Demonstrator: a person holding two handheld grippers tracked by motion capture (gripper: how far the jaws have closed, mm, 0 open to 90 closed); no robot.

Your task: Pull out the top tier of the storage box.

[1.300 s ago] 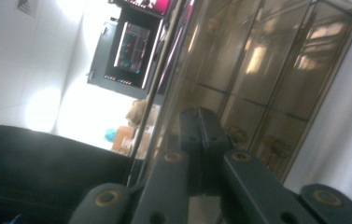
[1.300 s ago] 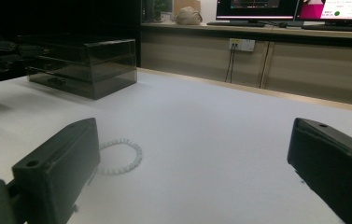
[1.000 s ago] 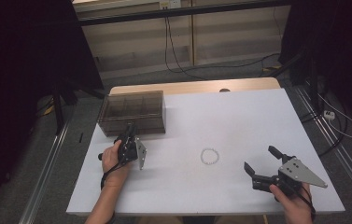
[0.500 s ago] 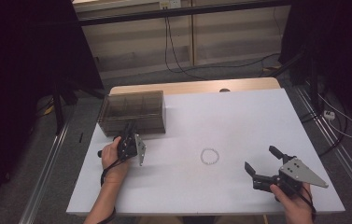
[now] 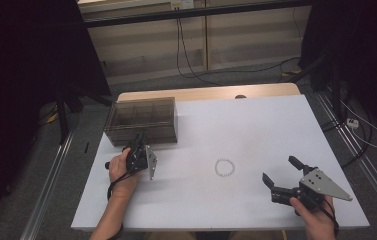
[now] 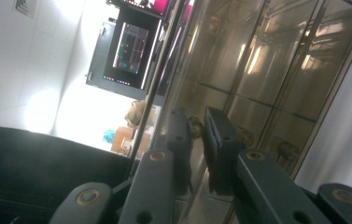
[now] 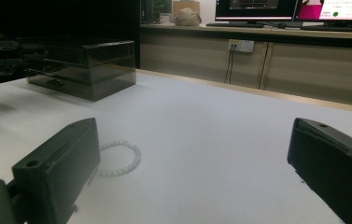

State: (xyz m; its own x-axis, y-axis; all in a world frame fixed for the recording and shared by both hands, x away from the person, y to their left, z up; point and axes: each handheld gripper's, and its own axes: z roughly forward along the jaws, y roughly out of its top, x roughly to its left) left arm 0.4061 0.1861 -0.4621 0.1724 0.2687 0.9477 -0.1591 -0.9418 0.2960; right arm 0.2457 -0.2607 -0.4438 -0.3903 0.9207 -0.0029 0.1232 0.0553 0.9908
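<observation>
A smoky clear drawer box stands at the table's back left. My left gripper points at its front. In the left gripper view my left gripper has its jaws nearly together, and a small round drawer knob sits between them. These jaws have just been closing on the knob. A white bead bracelet lies flat in the middle of the table. My right gripper rests at the front right, open and aimed at the bracelet, which lies just ahead of the left jaw of my right gripper.
The white table has a wooden strip along its far edge. The box appears far left in the right gripper view. Cables trail on the floor behind the table, and metal rails run along both sides.
The left gripper's jaws have drawn a little closer together at the box front. Both hands and the bracelet stay where they were.
</observation>
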